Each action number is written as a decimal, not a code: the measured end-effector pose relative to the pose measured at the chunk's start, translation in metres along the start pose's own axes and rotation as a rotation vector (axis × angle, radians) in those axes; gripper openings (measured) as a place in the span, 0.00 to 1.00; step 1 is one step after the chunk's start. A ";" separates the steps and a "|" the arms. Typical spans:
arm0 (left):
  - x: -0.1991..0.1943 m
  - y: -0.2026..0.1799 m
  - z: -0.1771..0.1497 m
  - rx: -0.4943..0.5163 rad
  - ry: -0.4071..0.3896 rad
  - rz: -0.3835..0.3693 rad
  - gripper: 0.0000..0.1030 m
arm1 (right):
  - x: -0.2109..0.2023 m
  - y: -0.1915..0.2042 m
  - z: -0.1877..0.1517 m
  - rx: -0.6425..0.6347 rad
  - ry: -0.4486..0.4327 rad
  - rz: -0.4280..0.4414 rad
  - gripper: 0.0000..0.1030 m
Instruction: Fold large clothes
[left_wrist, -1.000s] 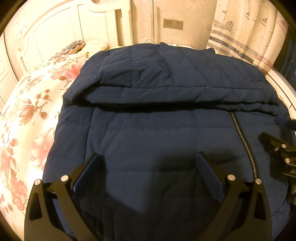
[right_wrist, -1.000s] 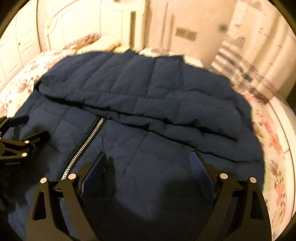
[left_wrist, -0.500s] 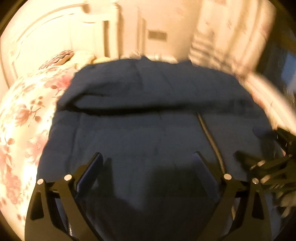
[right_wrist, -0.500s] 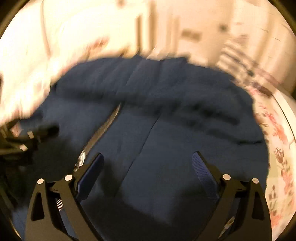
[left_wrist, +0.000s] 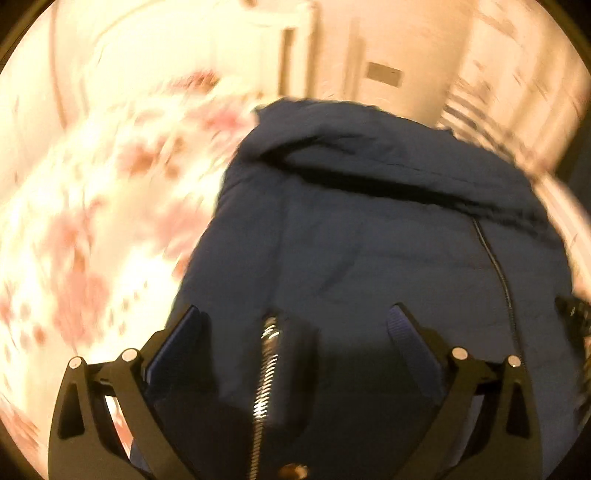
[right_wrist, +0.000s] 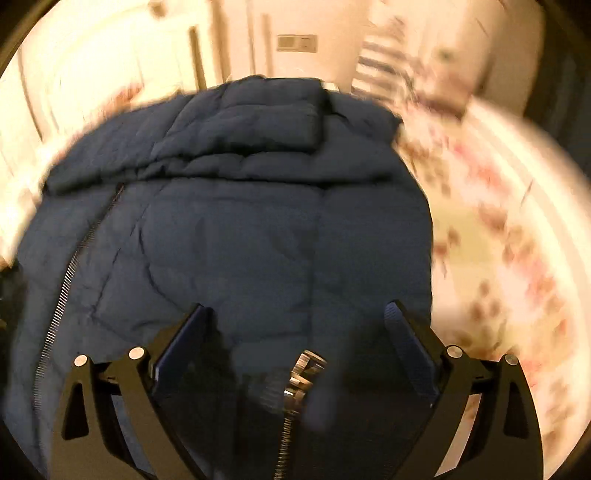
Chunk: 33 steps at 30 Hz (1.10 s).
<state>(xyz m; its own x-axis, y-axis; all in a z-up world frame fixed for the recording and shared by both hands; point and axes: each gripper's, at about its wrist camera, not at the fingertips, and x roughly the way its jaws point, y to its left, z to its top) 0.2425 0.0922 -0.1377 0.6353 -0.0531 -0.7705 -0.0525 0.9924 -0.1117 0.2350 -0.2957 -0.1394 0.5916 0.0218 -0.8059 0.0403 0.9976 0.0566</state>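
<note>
A navy quilted jacket (left_wrist: 369, 240) lies spread on the bed, its upper part folded down over the body. Its main zipper (left_wrist: 495, 266) runs down the front. My left gripper (left_wrist: 295, 314) hovers open over the jacket's left side, near the edge, with a short pocket zipper (left_wrist: 267, 369) below the gap between its fingers. In the right wrist view the same jacket (right_wrist: 240, 240) and main zipper (right_wrist: 74, 266) show. My right gripper (right_wrist: 295, 310) stands open over the right side, above a metal zipper pull (right_wrist: 303, 373). Neither gripper holds cloth.
A floral bedsheet (left_wrist: 92, 240) lies left of the jacket and also right of it (right_wrist: 498, 258). A white headboard (left_wrist: 147, 74), a wall switch (right_wrist: 297, 42) and a striped curtain (right_wrist: 388, 66) stand behind. Part of the other gripper (left_wrist: 576, 317) shows at the right edge.
The two grippers have moved apart, the left toward the jacket's left edge and the right toward its right edge. Both have rolled a little. The jacket lies as before.
</note>
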 end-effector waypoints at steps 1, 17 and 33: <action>0.000 0.005 0.001 -0.023 0.000 0.001 0.97 | -0.001 -0.004 0.000 0.017 -0.003 -0.003 0.90; -0.030 -0.098 -0.063 0.347 0.004 0.003 0.98 | -0.035 0.107 -0.066 -0.449 -0.014 0.090 0.90; -0.089 0.030 -0.101 0.089 -0.018 0.080 0.96 | -0.091 0.040 -0.120 -0.306 -0.049 0.036 0.90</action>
<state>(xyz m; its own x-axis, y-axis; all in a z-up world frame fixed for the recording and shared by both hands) 0.1063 0.1154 -0.1362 0.6457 0.0274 -0.7631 -0.0348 0.9994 0.0064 0.0860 -0.2495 -0.1347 0.6267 0.0617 -0.7768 -0.2217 0.9698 -0.1017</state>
